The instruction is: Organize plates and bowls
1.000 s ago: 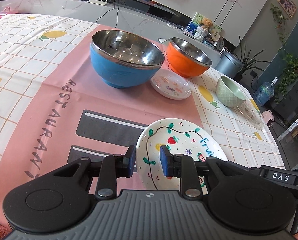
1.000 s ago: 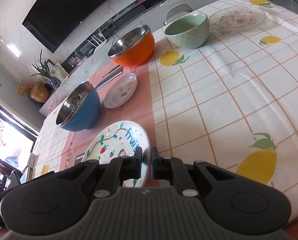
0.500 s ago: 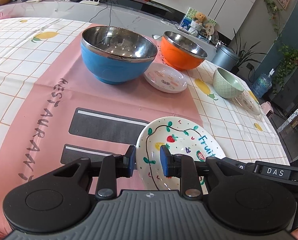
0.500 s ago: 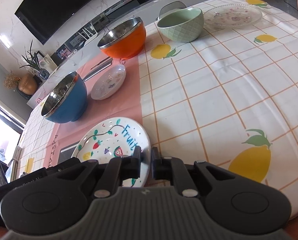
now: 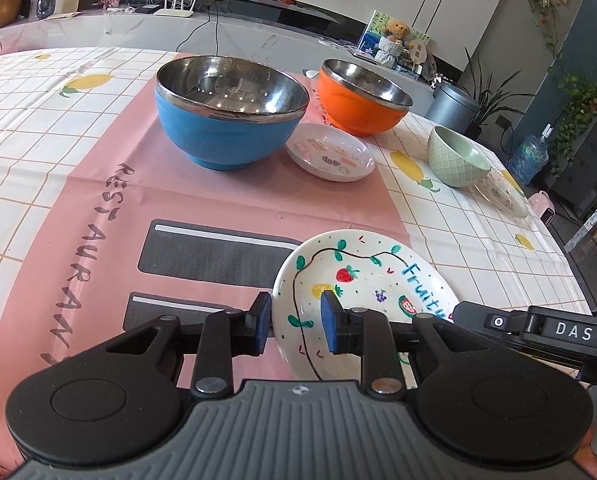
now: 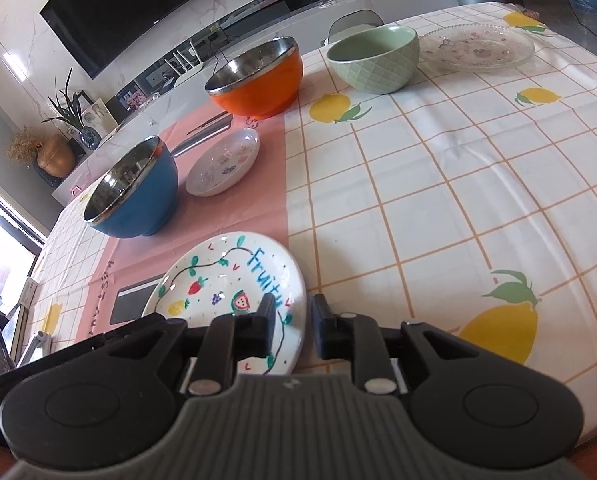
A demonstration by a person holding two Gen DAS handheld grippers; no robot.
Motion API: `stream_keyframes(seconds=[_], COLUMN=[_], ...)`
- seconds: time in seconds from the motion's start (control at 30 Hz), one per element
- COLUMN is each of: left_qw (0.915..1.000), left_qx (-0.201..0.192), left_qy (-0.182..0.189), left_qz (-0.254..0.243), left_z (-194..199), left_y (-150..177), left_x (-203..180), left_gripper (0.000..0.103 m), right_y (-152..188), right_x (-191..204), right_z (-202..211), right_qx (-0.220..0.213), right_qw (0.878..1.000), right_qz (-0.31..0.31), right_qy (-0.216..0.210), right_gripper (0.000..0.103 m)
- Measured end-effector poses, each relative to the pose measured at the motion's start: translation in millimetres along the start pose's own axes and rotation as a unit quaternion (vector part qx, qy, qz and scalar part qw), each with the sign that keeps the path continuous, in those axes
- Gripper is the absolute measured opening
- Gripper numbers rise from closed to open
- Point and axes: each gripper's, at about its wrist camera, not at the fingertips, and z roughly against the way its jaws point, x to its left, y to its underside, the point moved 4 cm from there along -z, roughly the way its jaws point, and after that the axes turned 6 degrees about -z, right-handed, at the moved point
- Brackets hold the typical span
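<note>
A white fruit-painted plate (image 5: pixel 370 280) (image 6: pixel 226 280) lies on the table near the front. My left gripper (image 5: pixel 294 322) is open, its fingers either side of the plate's left rim. My right gripper (image 6: pixel 292 330) is open, its fingers either side of the plate's right rim; its body shows in the left wrist view (image 5: pixel 538 330). Behind stand a blue steel-lined bowl (image 5: pixel 230 116) (image 6: pixel 134 196), an orange steel-lined bowl (image 5: pixel 362 96) (image 6: pixel 258 80), a small white dish (image 5: pixel 330 152) (image 6: pixel 222 162), a green bowl (image 5: pixel 456 156) (image 6: pixel 374 58) and a clear glass plate (image 5: pixel 504 194) (image 6: pixel 478 46).
The table wears a lemon-checked cloth (image 6: pixel 438 184) with a pink "RESTAURANT" mat (image 5: pixel 110 184) in the middle. The table's right edge lies close beyond the glass plate. A counter with clutter runs behind the table (image 5: pixel 258 20).
My right gripper's jaws have opened from nearly shut on the fruit plate's rim. Both cameras have shifted a little; the plate stays on the table and the left jaws keep their width.
</note>
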Motion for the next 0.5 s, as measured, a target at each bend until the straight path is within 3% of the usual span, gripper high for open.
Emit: stream_keyframes(seconds=[0.17, 0.37, 0.5], left_qw=[0.9996, 0.9945, 0.9892], left_qx=[-0.025, -0.075, -0.104], left_qy=[-0.004, 0.017, 0.056], left_qz=[-0.010, -0.072, -0.087], left_z=[27.3, 79.4, 116.2], left_y=[-6.1, -30.7, -50.2], left_x=[-14.5, -69.1, -108.7], left_gripper=[0.042, 0.050, 0.064], right_y=[-9.0, -31.0, -48.6], right_x=[-1.1, -11.2, -17.5], right_z=[30.9, 87.5, 133.8], right_qx=[-0.032, -0.057, -0.076], right_qw=[0.999, 0.998, 0.997], right_qz=[0.001, -0.024, -0.029], right_qy=[-0.007, -0.008, 0.012], right_gripper=[0.035, 0.048, 0.058])
